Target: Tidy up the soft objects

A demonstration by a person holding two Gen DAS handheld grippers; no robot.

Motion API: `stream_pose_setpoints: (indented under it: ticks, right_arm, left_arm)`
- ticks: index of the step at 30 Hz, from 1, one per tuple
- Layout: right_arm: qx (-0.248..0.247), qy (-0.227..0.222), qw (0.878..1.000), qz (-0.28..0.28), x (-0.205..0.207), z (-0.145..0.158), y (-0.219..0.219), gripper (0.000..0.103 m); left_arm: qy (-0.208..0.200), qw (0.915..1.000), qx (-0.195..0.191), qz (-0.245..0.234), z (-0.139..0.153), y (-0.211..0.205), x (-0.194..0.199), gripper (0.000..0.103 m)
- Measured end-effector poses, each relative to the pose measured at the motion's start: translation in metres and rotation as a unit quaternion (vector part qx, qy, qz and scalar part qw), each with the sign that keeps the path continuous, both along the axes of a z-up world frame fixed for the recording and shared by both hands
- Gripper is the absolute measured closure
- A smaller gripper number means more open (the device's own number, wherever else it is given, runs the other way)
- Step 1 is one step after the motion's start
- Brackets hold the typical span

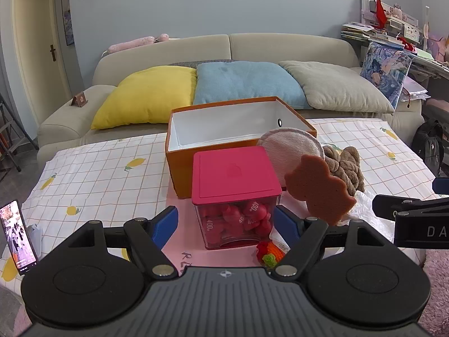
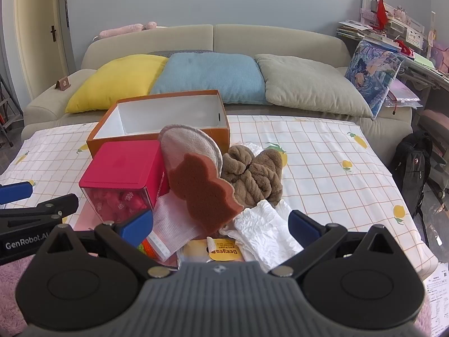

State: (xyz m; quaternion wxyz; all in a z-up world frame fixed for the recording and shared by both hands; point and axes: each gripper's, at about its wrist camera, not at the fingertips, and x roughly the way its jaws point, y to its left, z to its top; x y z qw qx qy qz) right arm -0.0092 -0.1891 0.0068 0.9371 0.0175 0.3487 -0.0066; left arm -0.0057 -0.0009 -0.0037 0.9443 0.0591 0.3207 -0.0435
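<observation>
An empty orange box with a white inside stands at the table's middle. In front of it lean a brown bear-shaped sponge, a round beige pad and a brown knotted plush. White crinkled cloth and a white mesh sock lie nearest. My left gripper is open around the red-lidded clear box, not touching. My right gripper is open and empty over the pile.
A phone stands at the left table edge. A small red-orange-green knitted item and a yellow packet lie in front. A sofa with yellow, blue and grey cushions lies behind the table. A black backpack sits right.
</observation>
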Motion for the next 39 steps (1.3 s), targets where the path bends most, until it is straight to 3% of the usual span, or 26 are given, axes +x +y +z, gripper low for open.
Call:
stream_pose_setpoints:
  ticks: [39]
  right_arm:
    - [-0.003, 0.022, 1.000, -0.005, 0.0047, -0.0060, -0.0009, 0.003]
  left_arm:
    - [0.002, 0.9999, -0.014, -0.005, 0.0002, -0.0009, -0.0014, 0.012]
